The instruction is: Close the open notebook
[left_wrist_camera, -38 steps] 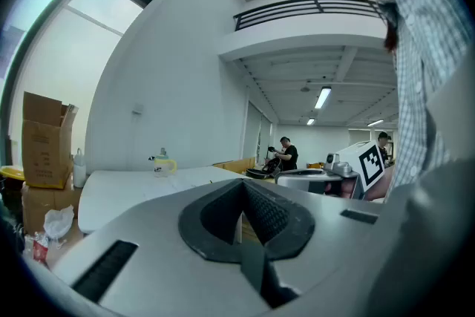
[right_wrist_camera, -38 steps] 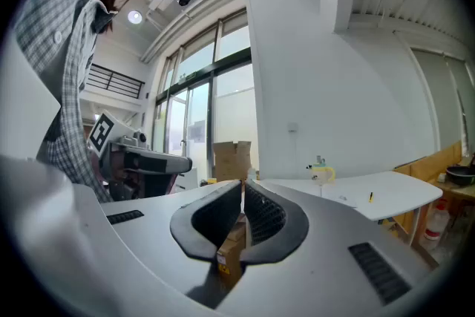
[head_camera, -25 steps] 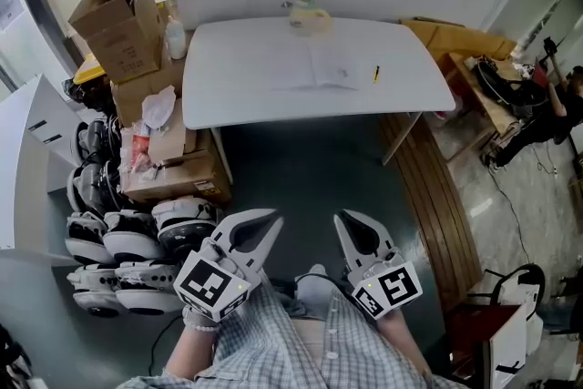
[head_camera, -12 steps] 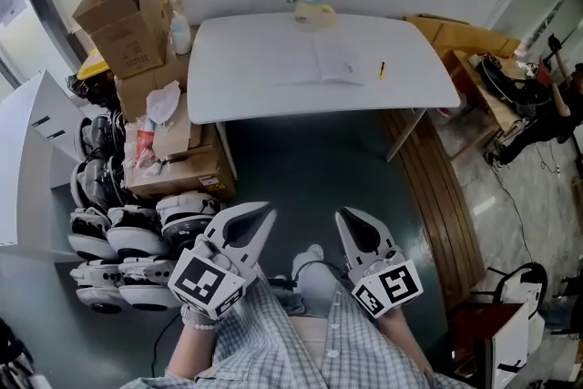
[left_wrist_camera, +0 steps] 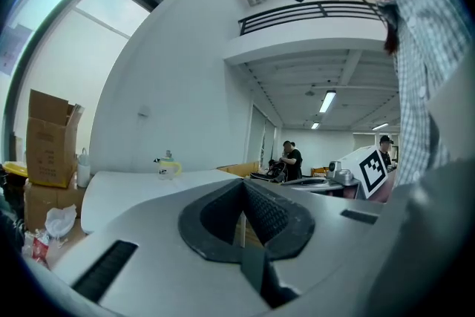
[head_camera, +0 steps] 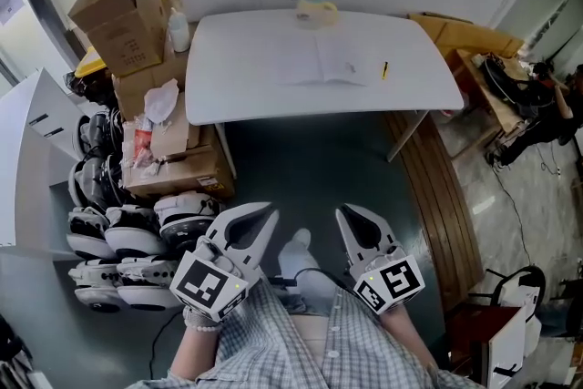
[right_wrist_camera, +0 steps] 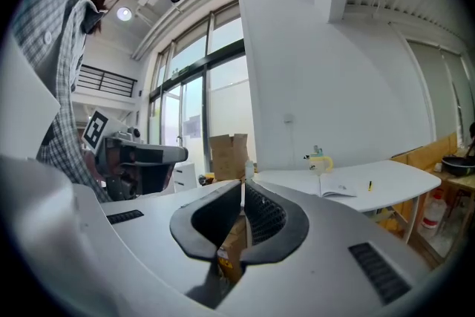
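The open notebook (head_camera: 319, 66) lies flat on the white table (head_camera: 237, 96), its pages pale; it also shows small in the right gripper view as the notebook (right_wrist_camera: 338, 189). A small yellow pen (head_camera: 384, 69) lies to its right. My left gripper (head_camera: 269, 213) and right gripper (head_camera: 343, 214) hang side by side over the dark floor, well short of the table's near edge. Both are shut with nothing between the jaws. In the left gripper view the left gripper (left_wrist_camera: 242, 183) points level toward the table; the right gripper (right_wrist_camera: 243, 185) does the same.
A yellow-handled cup (head_camera: 312, 9) stands at the table's far edge. Cardboard boxes (head_camera: 114, 14) and a row of white devices (head_camera: 127, 237) crowd the floor left of the table. A wooden bench (head_camera: 433, 187) runs along the right. People stand in the background at right.
The head view has shifted slightly; both grippers stay nearly where they were, still shut. A white shoe tip now shows between them.
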`<state>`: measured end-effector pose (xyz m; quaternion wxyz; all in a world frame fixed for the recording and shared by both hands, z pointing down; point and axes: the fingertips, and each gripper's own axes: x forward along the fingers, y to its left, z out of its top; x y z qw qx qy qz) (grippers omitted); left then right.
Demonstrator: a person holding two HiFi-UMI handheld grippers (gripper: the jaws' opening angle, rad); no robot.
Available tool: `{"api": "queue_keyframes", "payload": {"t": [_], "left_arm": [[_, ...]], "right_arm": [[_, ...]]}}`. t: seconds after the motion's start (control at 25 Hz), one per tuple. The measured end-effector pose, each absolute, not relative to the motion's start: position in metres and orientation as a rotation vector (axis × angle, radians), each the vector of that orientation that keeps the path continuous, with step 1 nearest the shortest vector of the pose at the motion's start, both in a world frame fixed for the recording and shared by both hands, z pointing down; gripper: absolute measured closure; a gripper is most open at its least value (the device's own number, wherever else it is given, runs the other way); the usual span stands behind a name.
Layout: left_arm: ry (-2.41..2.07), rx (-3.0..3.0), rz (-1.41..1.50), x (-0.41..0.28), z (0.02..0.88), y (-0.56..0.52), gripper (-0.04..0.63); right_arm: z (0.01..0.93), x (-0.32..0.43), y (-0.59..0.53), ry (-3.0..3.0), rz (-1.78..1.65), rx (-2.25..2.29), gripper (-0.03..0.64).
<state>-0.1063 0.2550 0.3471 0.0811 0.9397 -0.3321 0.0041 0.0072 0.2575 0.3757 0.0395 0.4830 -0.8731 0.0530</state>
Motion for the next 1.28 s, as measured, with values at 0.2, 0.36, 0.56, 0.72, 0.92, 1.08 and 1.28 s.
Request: {"api": "queue_keyframes", "payload": {"t": [0.2, 0.36, 0.56, 0.72, 0.92, 1.08, 1.28], "left_arm": [[-0.991, 2.788, 0.008, -0.102, 0.353, 0.231, 0.589], [-0.969, 2.806, 0.023, -0.089, 0.35, 0.209, 0.589], [-0.975, 2.809, 0.045, -0.076, 0.348, 0.177, 0.589], [-0.995, 2.8, 0.061, -0.07, 0.347, 0.152, 0.589], [-1.007, 2.789, 0.063, -0.059, 0.348, 0.118, 0.589], [-1.0, 2.793, 0.045, -0.044, 0.352, 0.095, 0.589], [-0.981, 2.809, 0.024, -0.021, 0.352, 0.067, 0.589]], "right_arm": [[0.375, 0.002, 0.236, -2.709, 0.134, 1.437, 0.589], [0.38, 0.012, 0.214, -2.697, 0.159, 1.451, 0.589], [0.381, 0.027, 0.181, -2.698, 0.188, 1.459, 0.589], [0.385, 0.031, 0.151, -2.7, 0.199, 1.409, 0.589], [0.383, 0.038, 0.113, -2.715, 0.183, 1.377, 0.589], [0.386, 0.051, 0.089, -2.706, 0.164, 1.374, 0.589], [0.39, 0.076, 0.064, -2.683, 0.159, 1.398, 0.589]]}}
